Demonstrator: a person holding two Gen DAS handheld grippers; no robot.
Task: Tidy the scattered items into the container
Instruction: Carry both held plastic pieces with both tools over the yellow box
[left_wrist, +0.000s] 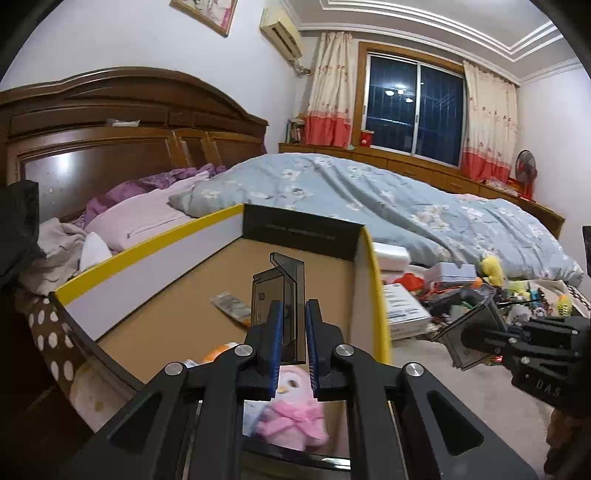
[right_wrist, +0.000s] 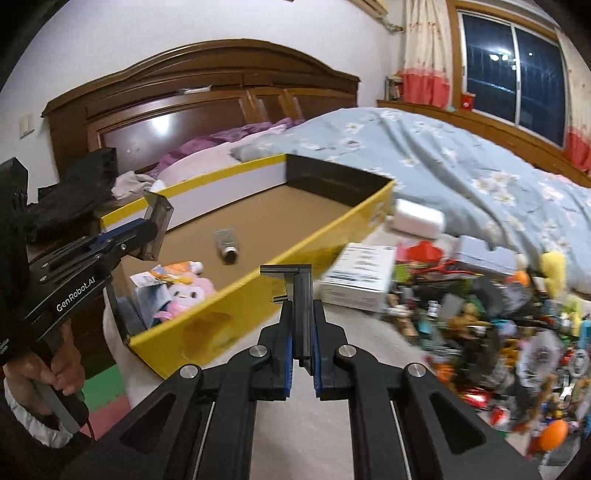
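Holding smoky plastic bracket (left_wrist: 286, 306) over yellow-rimmed box (left_wrist: 147, 245) | left gripper (left_wrist: 293, 345) clamped on it | right gripper (right_wrist: 303, 349) pinches second bracket (right_wrist: 295, 295) right of box | advice: lower before releasing, clear of pink plush (left_wrist: 291, 410)

Indoor lamplight, headboard (left_wrist: 66, 166) glare, fisheye-bent edges, motion blur right.

Left tool (left_wrist: 291, 325) and right tool (right_wrist: 303, 332) each clamped on something, held level, pointing forward.
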